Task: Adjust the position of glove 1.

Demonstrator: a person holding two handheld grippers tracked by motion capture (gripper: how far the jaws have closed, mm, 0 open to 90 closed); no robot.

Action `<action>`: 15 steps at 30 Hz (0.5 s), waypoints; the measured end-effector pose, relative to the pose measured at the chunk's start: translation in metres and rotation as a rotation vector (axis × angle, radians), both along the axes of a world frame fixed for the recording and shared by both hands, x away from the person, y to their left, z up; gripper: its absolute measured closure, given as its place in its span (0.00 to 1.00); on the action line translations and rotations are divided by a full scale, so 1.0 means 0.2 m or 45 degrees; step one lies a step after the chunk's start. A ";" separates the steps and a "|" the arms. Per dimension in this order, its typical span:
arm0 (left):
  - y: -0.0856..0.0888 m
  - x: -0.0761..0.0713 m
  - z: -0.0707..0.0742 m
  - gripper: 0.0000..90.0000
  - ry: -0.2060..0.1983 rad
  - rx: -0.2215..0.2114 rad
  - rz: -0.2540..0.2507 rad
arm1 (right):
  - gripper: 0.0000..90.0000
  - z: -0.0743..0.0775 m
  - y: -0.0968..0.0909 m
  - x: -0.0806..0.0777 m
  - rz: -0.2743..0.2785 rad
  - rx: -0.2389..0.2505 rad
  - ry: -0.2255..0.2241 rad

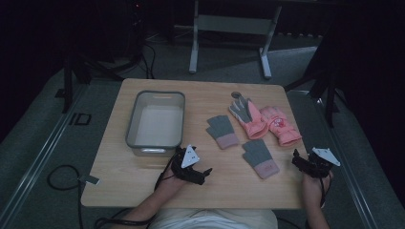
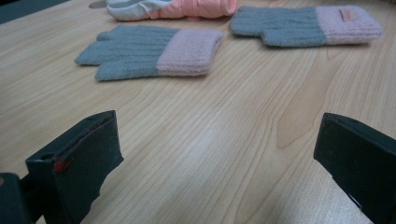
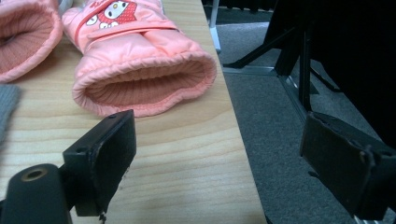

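Right, both grippers sit low at the near edge, jaws spread wide and empty: left gripper (image 1: 203, 172) facing the grey gloves (image 2: 149, 50), right gripper (image 1: 300, 160) lined up on the pink mitten's (image 3: 140, 70) open cuff, likely bound for the tub (image 1: 155, 149).

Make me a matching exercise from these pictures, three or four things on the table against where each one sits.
Things:
1. tub
2. pink ski gloves
3. left hand-held gripper
4. right hand-held gripper

Places:
A. at the table's right edge, beside the gloves
B. far right part of the table
C. left part of the table
D. just in front of the tub

Pairs: 1-C, 2-B, 3-D, 4-A
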State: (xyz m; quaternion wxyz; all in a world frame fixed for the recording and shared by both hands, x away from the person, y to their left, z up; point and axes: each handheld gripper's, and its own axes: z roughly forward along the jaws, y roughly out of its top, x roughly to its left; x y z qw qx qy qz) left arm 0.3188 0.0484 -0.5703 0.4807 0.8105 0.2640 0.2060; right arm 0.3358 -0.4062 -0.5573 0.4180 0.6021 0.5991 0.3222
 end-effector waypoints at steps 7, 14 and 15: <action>-0.01 0.00 0.00 0.00 0.043 -0.006 -0.021 | 0.12 0.00 0.02 0.01 -0.026 -0.040 0.021; -0.03 0.00 0.00 0.00 0.027 0.031 -0.040 | 0.12 0.00 0.01 0.00 0.002 -0.011 0.012; -0.03 -0.01 0.00 0.00 0.022 0.029 -0.038 | 0.12 0.00 0.01 0.00 0.002 -0.011 0.012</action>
